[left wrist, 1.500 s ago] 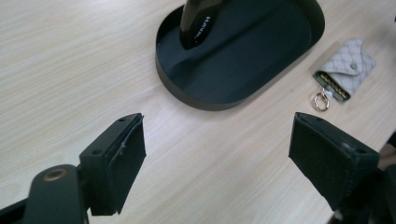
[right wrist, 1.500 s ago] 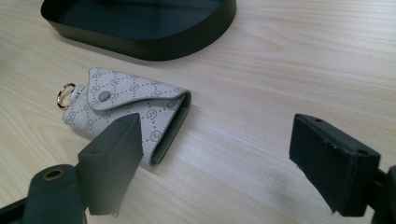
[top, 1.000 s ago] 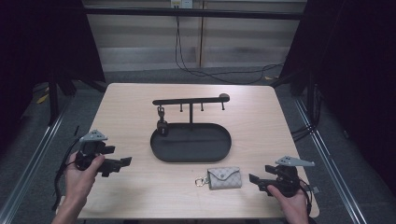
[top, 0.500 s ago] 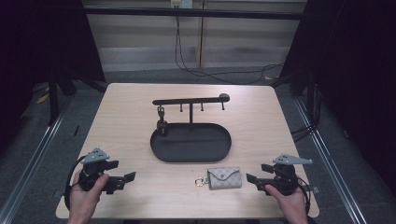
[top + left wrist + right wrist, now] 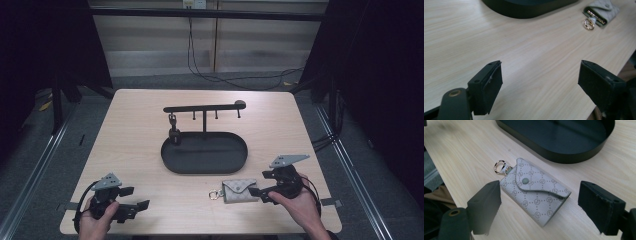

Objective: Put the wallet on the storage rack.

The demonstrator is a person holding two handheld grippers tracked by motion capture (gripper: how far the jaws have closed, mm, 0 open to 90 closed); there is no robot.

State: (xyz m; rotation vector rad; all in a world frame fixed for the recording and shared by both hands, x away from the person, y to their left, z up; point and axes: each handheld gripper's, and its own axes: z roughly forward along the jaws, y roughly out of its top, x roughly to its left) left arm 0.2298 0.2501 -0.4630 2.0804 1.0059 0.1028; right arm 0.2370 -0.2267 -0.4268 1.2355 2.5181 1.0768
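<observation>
A small grey patterned key pouch [image 5: 240, 191] with a gold ring [image 5: 215, 193] lies flat on the wooden table, just in front of the black oval tray [image 5: 172, 162]. My right gripper [image 5: 261, 184] sits at the pouch's right end, open. In the right gripper view the pouch [image 5: 536, 192] lies between and just beyond the two spread jaws, with its ring [image 5: 499, 166] at the far left. My left gripper [image 5: 134, 197] rests open near the table's front left corner, holding nothing. Its own view shows bare wood between the jaws and the pouch [image 5: 602, 11] far off.
Behind the tray stands a black rack [image 5: 204, 107] with small hooks, and a dark piece hangs at its left end [image 5: 173, 131]. The tray's rim [image 5: 574, 157] is close beyond the pouch. The table's front edge [image 5: 200, 232] is just below both hands.
My left gripper has moved back toward the table's front edge and slightly right. The right gripper has barely shifted beside the pouch. Both stay open.
</observation>
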